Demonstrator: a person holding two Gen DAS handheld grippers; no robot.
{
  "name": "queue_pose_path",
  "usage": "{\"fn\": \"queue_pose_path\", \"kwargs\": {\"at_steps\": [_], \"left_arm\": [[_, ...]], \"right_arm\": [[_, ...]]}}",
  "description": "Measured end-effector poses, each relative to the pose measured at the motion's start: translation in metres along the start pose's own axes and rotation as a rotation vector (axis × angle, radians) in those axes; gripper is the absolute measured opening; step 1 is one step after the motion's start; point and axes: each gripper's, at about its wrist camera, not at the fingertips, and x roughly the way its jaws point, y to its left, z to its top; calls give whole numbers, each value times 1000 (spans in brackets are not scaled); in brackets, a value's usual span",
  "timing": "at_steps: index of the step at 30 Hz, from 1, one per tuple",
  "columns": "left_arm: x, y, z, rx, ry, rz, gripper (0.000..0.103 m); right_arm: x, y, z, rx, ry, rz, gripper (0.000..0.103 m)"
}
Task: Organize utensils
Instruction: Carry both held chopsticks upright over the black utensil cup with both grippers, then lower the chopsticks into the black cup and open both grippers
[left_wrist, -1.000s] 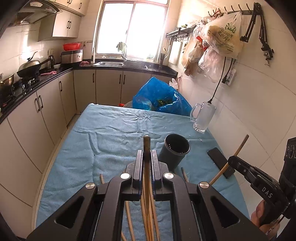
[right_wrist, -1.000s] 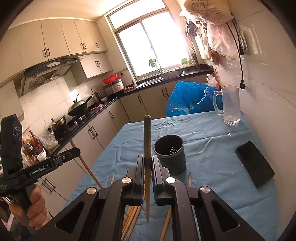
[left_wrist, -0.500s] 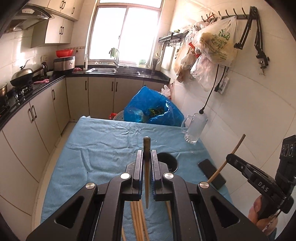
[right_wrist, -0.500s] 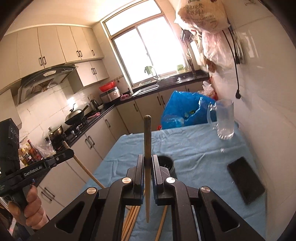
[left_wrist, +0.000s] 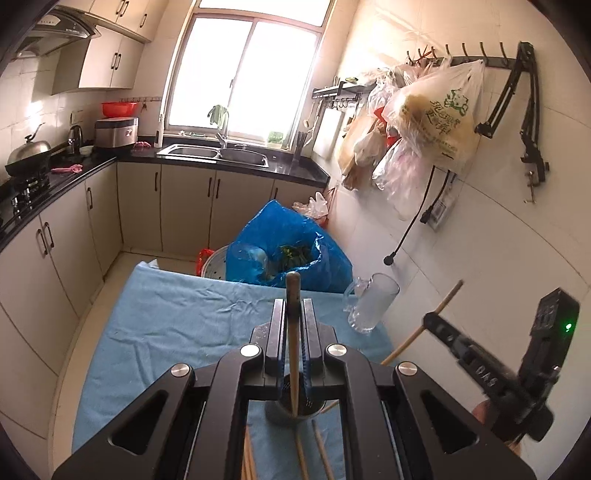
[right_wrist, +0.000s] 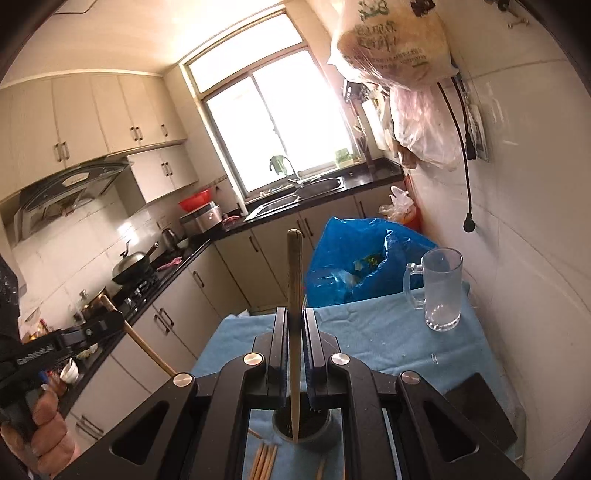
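Note:
My left gripper (left_wrist: 293, 314) is shut on a wooden chopstick (left_wrist: 293, 343) held upright, its lower tip over the mouth of the dark utensil cup (left_wrist: 295, 411) on the blue cloth. My right gripper (right_wrist: 294, 321) is shut on another chopstick (right_wrist: 294, 332), its tip inside the same cup (right_wrist: 306, 430). Each gripper shows in the other view: the right gripper (left_wrist: 439, 325) at right with its chopstick slanting, the left gripper (right_wrist: 107, 325) at left. Several loose chopsticks (right_wrist: 264, 461) lie on the cloth in front of the cup.
A glass mug (right_wrist: 441, 288) stands at the table's far right. A black phone (right_wrist: 476, 406) lies right of the cup. A blue plastic bag (left_wrist: 284, 247) sits beyond the table's far edge. The tiled wall runs along the right; cabinets (left_wrist: 48, 251) along the left.
Both grippers have risen and tilted, bringing their chopsticks upright and over the cup; the cup now sits directly under the fingers in both views.

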Motion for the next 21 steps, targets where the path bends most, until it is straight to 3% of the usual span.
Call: {"fn": "queue_pose_path", "kwargs": {"at_steps": [5, 10, 16, 18, 20, 21], "left_arm": [[40, 6, -4, -28, 59, 4, 7], [82, 20, -22, -48, 150, 17, 7], [100, 30, -35, -56, 189, 22, 7], [98, 29, -36, -44, 189, 28, 12], [92, 28, -35, -49, 178, 19, 29], [88, 28, -34, -48, 167, 20, 31]], "right_arm": [[40, -7, -3, -3, 37, -22, 8], [87, -20, -24, 3, 146, -41, 8], [112, -32, -44, 8, 222, -46, 9], [108, -35, -42, 8, 219, -42, 13], [100, -34, -39, 2, 198, -42, 21], [93, -34, -37, -1, 183, -40, 26]]}}
